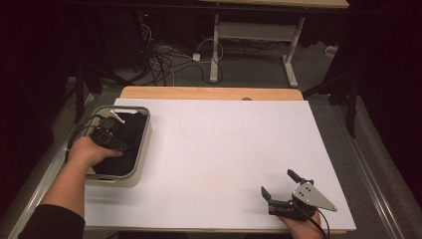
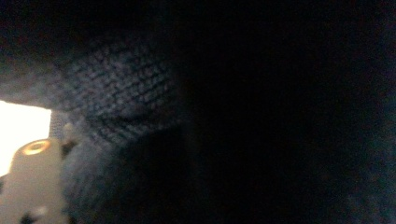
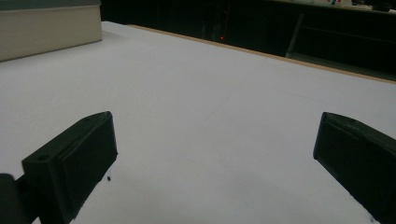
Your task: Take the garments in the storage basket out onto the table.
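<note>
Dark cloth (image 1: 130,138) sits inside the beige bin (image 1: 143,149) at the desk's left edge in the high view, left claw (image 1: 113,133) dipped into it with the wrist angled down and forward; right claw (image 1: 279,185) rests near the front right corner, hand low, released. Left gripper view: knit fabric (image 2: 126,84) pressed against the lens, so I cannot tell if that claw is clenched — risk is a shallow pinch slipping off, or the bin dragging on lift. Right gripper view: jaws spread wide over bare desk (image 3: 210,121).

Dim room, bright white tabletop (image 1: 224,159) — left gripper view dark, blurred.
</note>
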Available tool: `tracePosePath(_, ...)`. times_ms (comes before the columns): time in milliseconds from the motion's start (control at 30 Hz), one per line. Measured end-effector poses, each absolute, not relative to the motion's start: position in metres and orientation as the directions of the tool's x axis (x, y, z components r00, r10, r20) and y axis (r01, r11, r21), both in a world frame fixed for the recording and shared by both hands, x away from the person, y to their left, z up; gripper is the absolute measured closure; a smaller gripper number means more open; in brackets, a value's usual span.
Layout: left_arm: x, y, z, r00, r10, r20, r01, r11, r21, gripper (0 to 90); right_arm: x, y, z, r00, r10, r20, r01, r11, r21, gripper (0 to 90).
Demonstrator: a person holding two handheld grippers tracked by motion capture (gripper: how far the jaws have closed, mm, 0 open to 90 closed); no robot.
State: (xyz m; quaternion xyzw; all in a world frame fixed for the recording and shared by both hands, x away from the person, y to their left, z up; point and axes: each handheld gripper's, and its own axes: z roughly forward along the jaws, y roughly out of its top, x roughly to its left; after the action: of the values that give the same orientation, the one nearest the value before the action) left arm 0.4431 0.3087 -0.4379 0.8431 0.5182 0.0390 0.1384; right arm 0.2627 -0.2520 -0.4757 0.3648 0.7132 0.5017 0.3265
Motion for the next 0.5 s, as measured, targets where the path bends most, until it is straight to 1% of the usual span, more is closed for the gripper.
tracePosePath(33, 0.442, 0.309, -0.437, 0.463, 0.883, -0.078, 0.860, -0.427, 0.279, 24.6, 0.263, -0.252, -0.476, -0.521, 0.848, -0.100, 0.193, 0.230, 0.954, 0.0)
tracePosePath(67, 0.442, 0.310, -0.436, 0.466, 0.881, -0.082, 0.859, -0.428, 0.281, 24.6, 0.263, -0.252, -0.476, -0.521, 0.848, -0.100, 0.193, 0.231, 0.954, 0.0)
tracePosePath(133, 0.441, 0.312, -0.434, 0.469, 0.879, -0.088, 0.856, -0.427, 0.291, 29.9, 0.262, -0.252, -0.475, -0.520, 0.848, -0.102, 0.191, 0.232, 0.954, 0.0)
tracePosePath(167, 0.440, 0.313, -0.432, 0.472, 0.877, -0.092, 0.855, -0.429, 0.292, 35.0, 0.262, -0.253, -0.475, -0.519, 0.849, -0.104, 0.190, 0.233, 0.954, 0.0)
tracePosePath(233, 0.441, 0.315, -0.428, 0.473, 0.875, -0.098, 0.856, -0.431, 0.286, 36.6, 0.262, -0.253, -0.474, -0.517, 0.850, -0.103, 0.188, 0.231, 0.955, 0.0)
tracePosePath(267, 0.441, 0.315, -0.425, 0.471, 0.876, -0.101, 0.859, -0.429, 0.281, 40.0, 0.262, -0.254, -0.474, -0.515, 0.851, -0.101, 0.190, 0.228, 0.955, 0.0)
tracePosePath(333, 0.442, 0.315, -0.421, 0.456, 0.884, -0.108, 0.869, -0.415, 0.269, 41.2, 0.262, -0.254, -0.474, -0.514, 0.852, -0.101, 0.190, 0.227, 0.955, 0.0)
tracePosePath(500, 0.445, 0.310, -0.413, 0.454, 0.887, -0.084, 0.873, -0.424, 0.240, 42.6, 0.262, -0.255, -0.474, -0.511, 0.854, -0.101, 0.188, 0.225, 0.956, 0.0)
